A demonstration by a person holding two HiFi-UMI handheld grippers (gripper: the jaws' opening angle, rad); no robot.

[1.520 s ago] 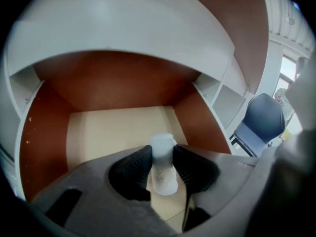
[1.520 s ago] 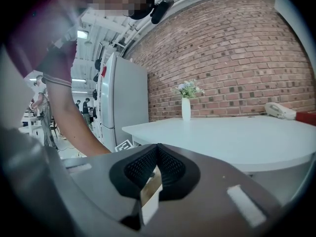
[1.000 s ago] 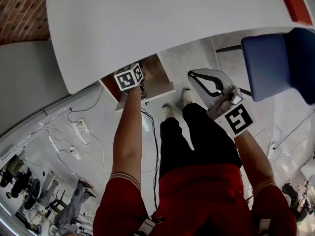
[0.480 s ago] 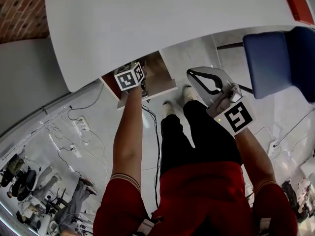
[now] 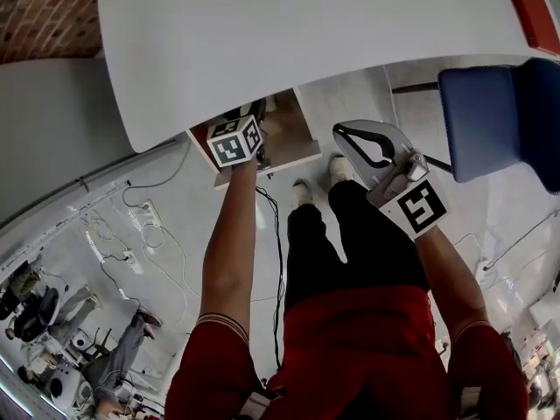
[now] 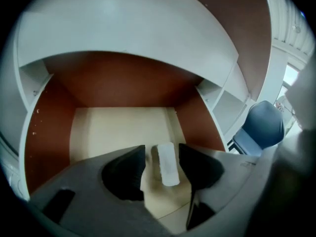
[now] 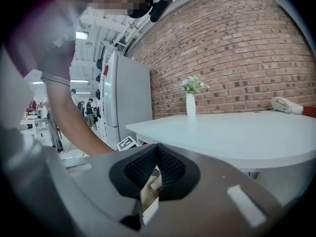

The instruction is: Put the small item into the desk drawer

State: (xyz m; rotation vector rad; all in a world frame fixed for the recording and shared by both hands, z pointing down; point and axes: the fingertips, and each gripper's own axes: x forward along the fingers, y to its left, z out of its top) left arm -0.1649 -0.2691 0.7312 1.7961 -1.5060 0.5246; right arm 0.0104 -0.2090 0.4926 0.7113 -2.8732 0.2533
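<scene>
Since a second ago, left hand-held gripper point(image 6: 162, 151) has let its jaws out wide at the front of the drawer point(image 6: 49, 127); its marker cube has barely shifted in the head view. Small white item point(image 6: 166, 164) lies flat on the drawer floor near the drawer's front edge, between the spread jaws and just ahead of them, unpinched. Its long axis runs front-to-back in the drawer, parallel to the jaws. Clear gap to one jaw; contact with the other not resolvable. Judgement: withdrawal should go straight back along that axis. Right hand-held gripper point(image 7: 157, 149), jaws together and empty, sits well outside the drawer, beside the counter point(image 5: 306, 33); left is nearer.
</scene>
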